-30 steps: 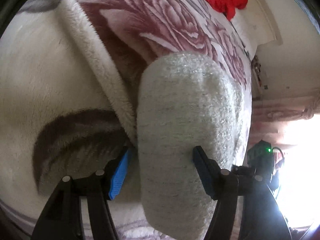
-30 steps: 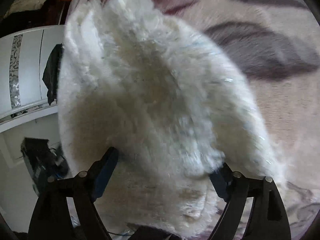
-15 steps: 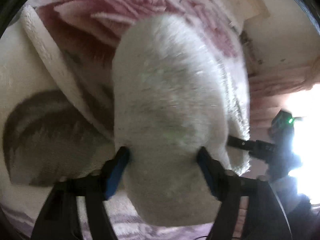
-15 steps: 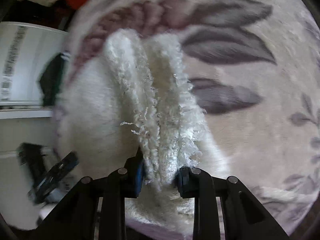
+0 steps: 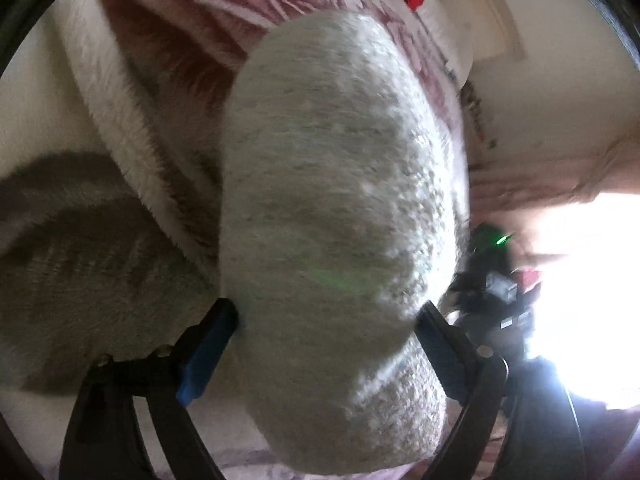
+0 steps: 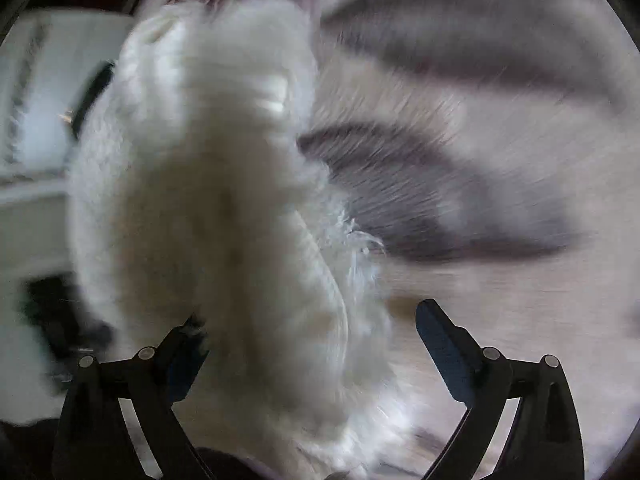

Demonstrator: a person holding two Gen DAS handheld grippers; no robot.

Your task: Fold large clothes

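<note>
Both wrist cameras look forward along their fingers, very near the fuzzy white garment (image 5: 340,216) (image 6: 224,200), which fills each view. Both share it and the floral blanket (image 5: 80,260) (image 6: 500,160) spread behind.

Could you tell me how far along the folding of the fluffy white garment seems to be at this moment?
Early, it seems. No finished fold shows. In hand: the white garment bulges between the spread fingers of the left gripper; the right gripper is open, with the garment against one finger only. Left: laying it flat on the floral blanket and folding it.
</note>
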